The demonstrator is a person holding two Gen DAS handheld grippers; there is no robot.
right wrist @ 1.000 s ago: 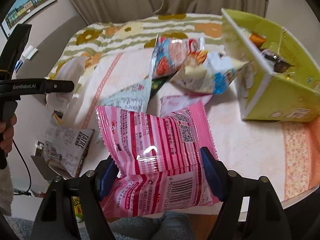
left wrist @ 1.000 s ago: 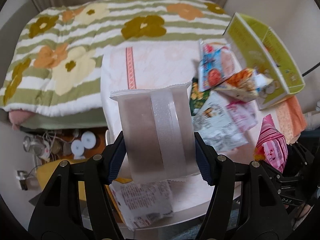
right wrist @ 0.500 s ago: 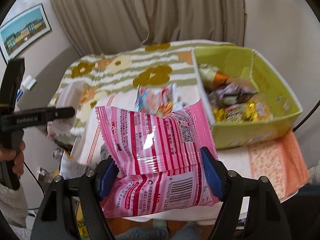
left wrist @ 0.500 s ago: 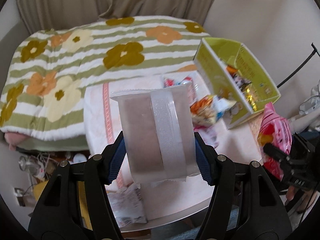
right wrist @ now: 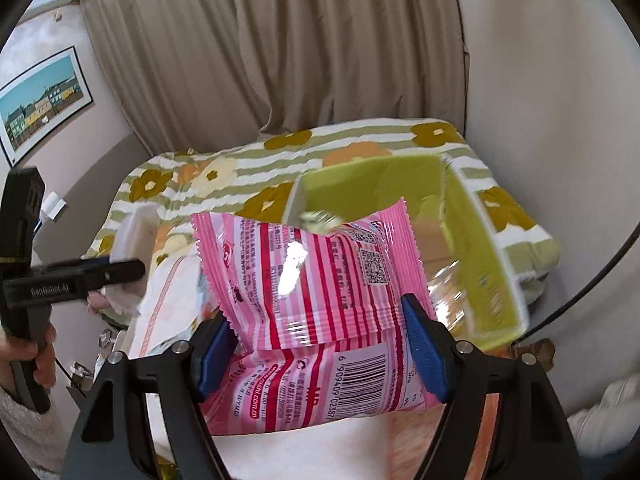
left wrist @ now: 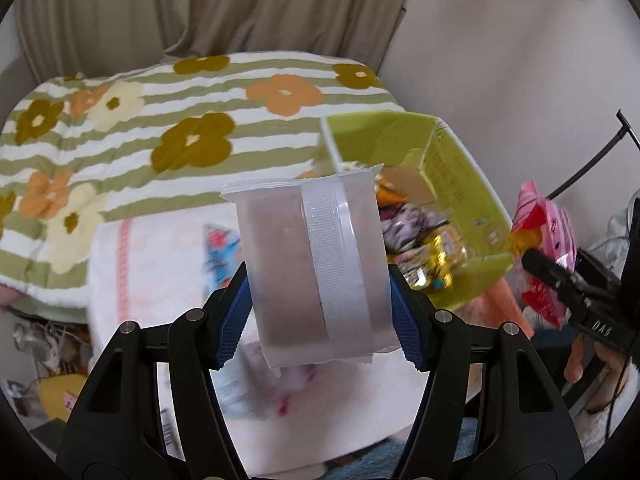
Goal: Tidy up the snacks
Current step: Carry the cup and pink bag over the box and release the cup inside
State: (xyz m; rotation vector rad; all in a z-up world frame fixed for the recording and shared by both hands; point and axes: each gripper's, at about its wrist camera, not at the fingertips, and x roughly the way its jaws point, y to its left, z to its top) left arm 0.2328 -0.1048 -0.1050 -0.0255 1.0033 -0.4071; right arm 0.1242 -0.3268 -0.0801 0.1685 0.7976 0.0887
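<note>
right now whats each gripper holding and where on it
The left gripper pinches a frosted brown-filled packet across its lower side edges. The right gripper clamps a pink striped snack bag by both sides, around mid-height.

Snacks (left wrist: 424, 248) in green box (left wrist: 460, 168) motion-blurred.
</note>
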